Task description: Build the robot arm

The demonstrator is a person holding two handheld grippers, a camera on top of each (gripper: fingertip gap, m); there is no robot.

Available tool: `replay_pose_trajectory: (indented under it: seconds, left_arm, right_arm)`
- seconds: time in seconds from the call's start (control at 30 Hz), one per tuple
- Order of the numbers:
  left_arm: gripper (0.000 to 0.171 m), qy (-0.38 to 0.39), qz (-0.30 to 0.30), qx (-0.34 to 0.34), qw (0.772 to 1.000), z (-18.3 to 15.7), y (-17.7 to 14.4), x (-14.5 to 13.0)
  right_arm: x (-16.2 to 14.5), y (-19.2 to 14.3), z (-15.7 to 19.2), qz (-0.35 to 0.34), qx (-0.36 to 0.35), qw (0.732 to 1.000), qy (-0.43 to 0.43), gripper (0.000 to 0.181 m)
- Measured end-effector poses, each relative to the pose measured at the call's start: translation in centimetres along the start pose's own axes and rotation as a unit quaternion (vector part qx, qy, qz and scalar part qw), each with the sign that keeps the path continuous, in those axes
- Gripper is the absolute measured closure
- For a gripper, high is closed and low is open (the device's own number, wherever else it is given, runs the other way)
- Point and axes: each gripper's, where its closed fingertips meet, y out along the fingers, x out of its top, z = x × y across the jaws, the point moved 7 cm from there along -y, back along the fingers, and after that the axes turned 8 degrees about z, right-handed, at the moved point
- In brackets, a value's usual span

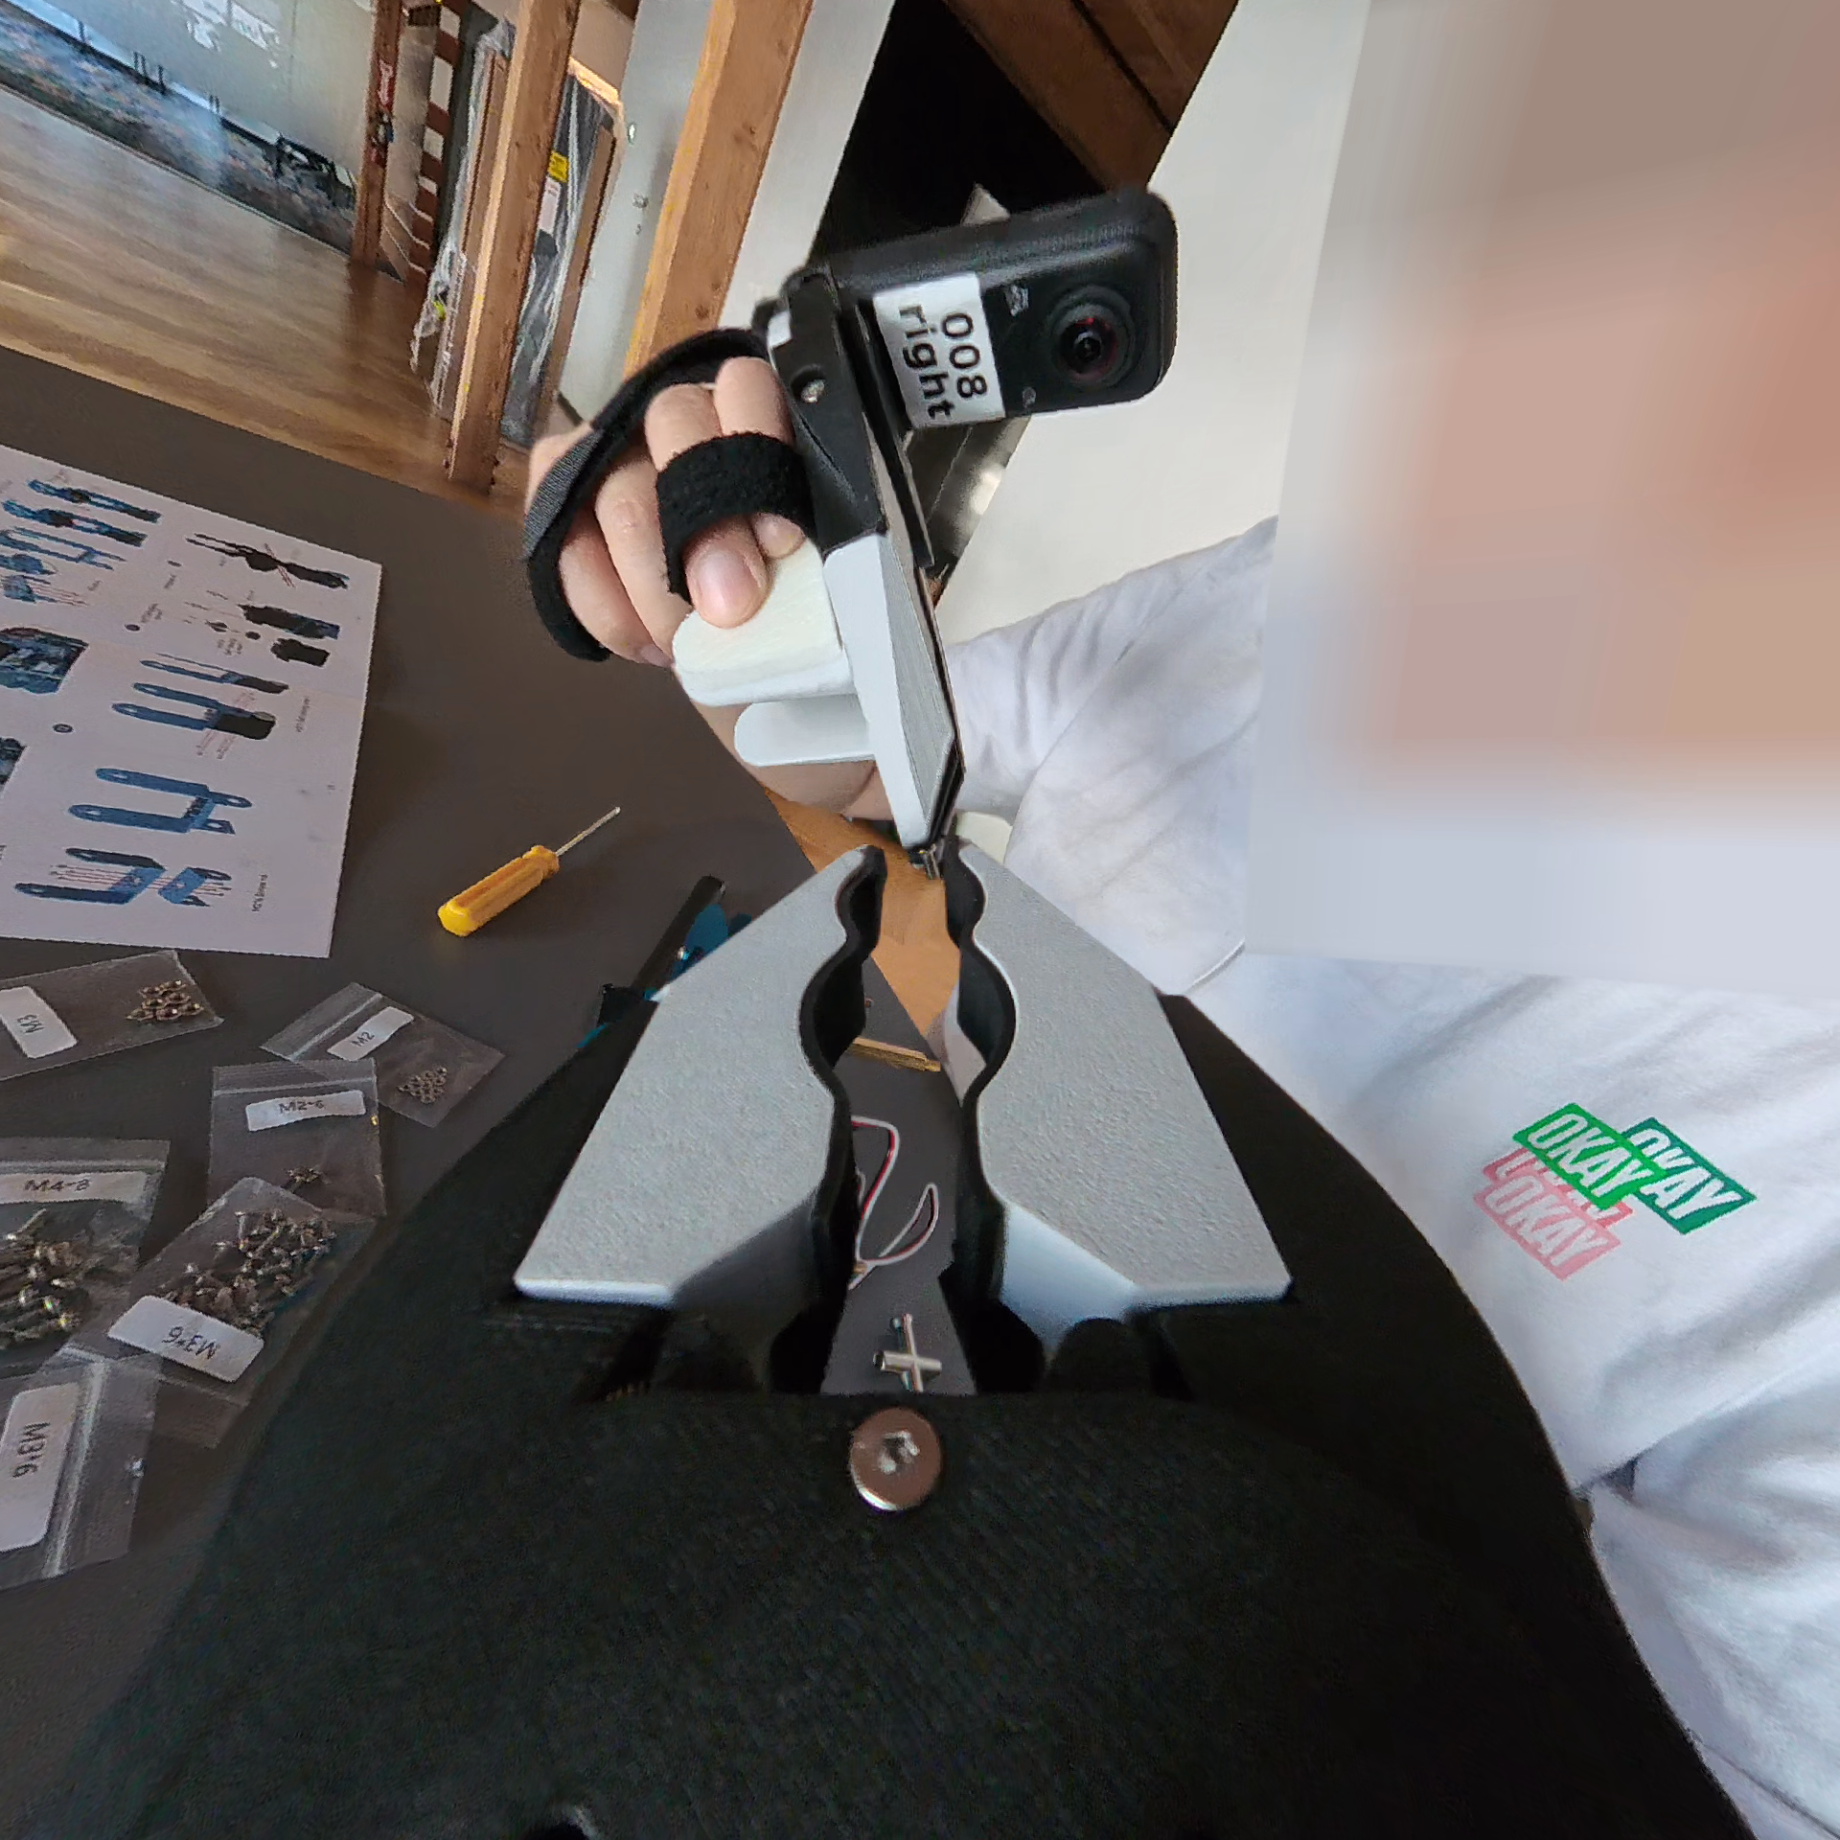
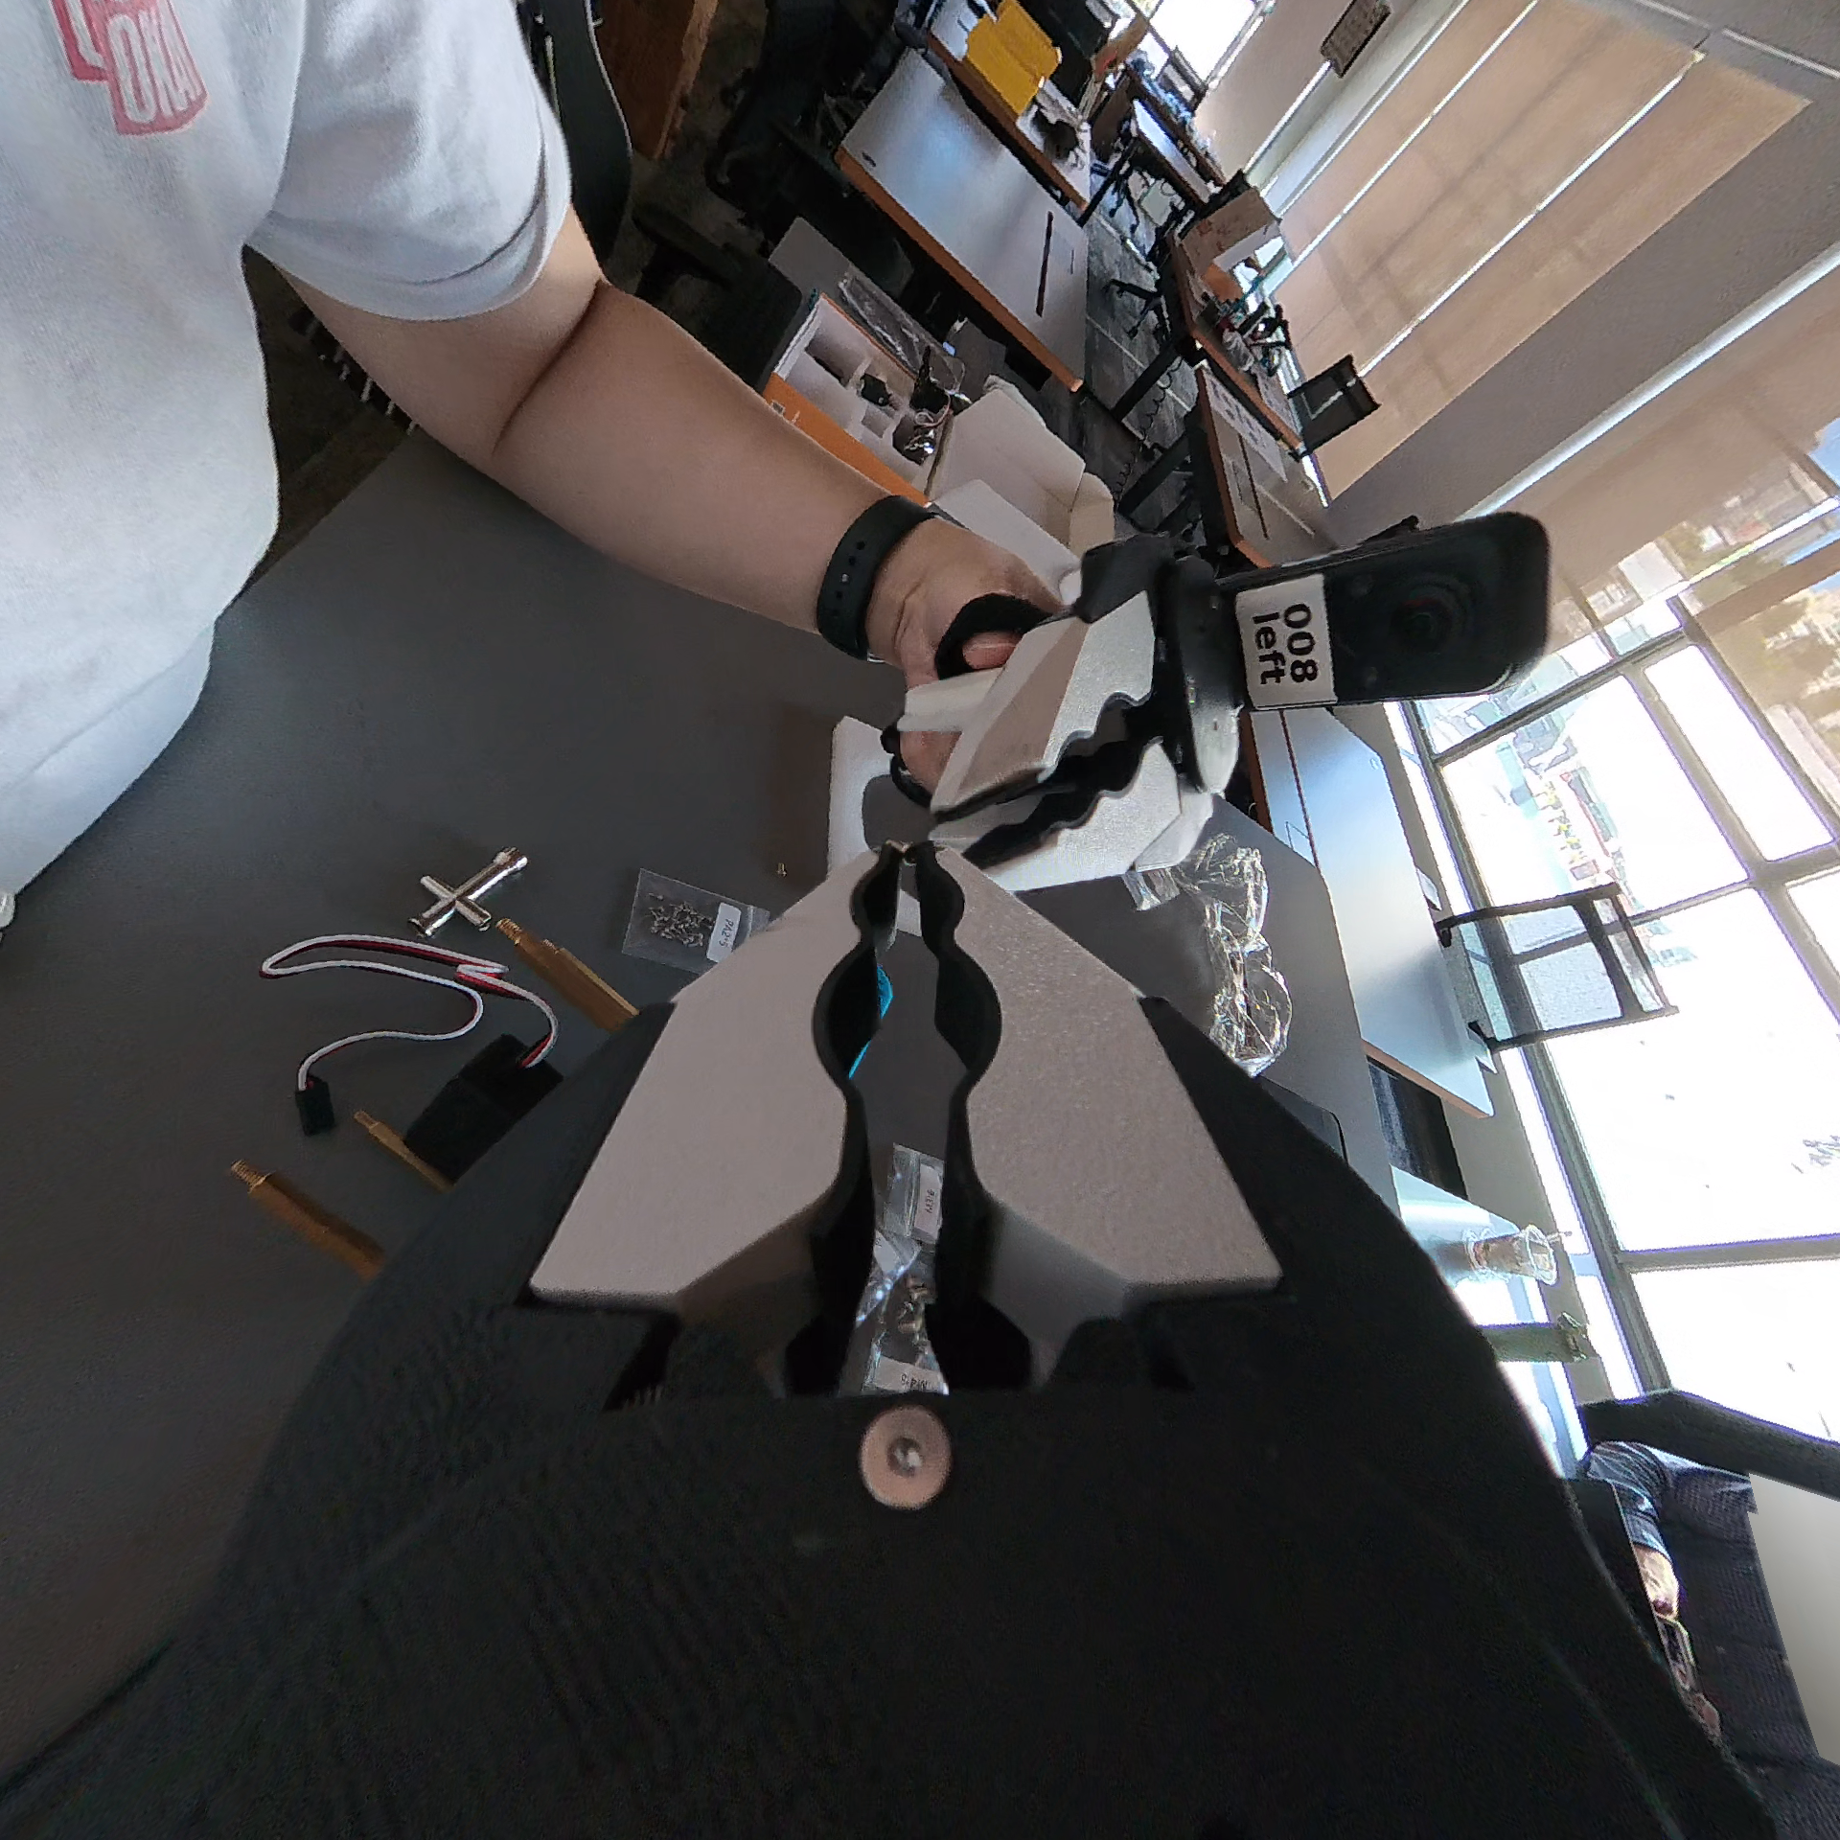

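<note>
My right gripper (image 2: 901, 854) is shut on a tiny metal part (image 2: 901, 847), pinched at its very tips. In the left wrist view the right gripper (image 1: 931, 851) comes down from above, and the part (image 1: 930, 864) sits between the tips of my left gripper (image 1: 916, 861). The left jaws stand a narrow gap apart around it, and I see no grip on it. In the right wrist view the left gripper (image 2: 961, 834) points at my right tips, almost touching. Both are held above the dark grey table (image 2: 498, 697).
On the table lie a printed sheet (image 1: 169, 697), several screw bags (image 1: 239, 1265), a yellow screwdriver (image 1: 498, 886), a cross wrench (image 2: 468, 891), brass standoffs (image 2: 573, 976), a black servo with wires (image 2: 478, 1105), a blue part (image 1: 707, 936) and crumpled plastic (image 2: 1235, 956). The person's torso is close. The grippers are tip to tip, or close to it.
</note>
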Motion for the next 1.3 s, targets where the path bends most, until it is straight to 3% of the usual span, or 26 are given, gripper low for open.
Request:
replay_pose_trajectory:
  seconds: [0.33, 0.9, 1.1, 1.3]
  left_arm:
    - [0.161, -0.04, -0.029, 0.01, 0.999, 0.9, 0.5, 0.3]
    - [0.171, -0.043, -0.042, 0.027, 0.998, 1.3, 0.4, 0.5]
    - [0.171, -0.036, 0.009, 0.015, 0.999, 0.8, 0.8, -0.1]
    - [0.171, -0.023, 0.068, -0.01, 0.997, 0.1, 2.3, -1.1]
  right_arm:
    - [-0.5, -1.1, -1.0, 0.027, -0.113, 0.993, -0.023, 0.179]
    - [-0.9, -0.8, -1.1, 0.033, -0.122, 0.992, -0.019, 0.181]
    - [-1.0, -0.6, -0.5, 0.017, -0.071, 0.997, -0.002, 0.172]
    - [-1.2, -0.5, -0.5, -0.037, 0.097, 0.992, 0.073, 0.164]
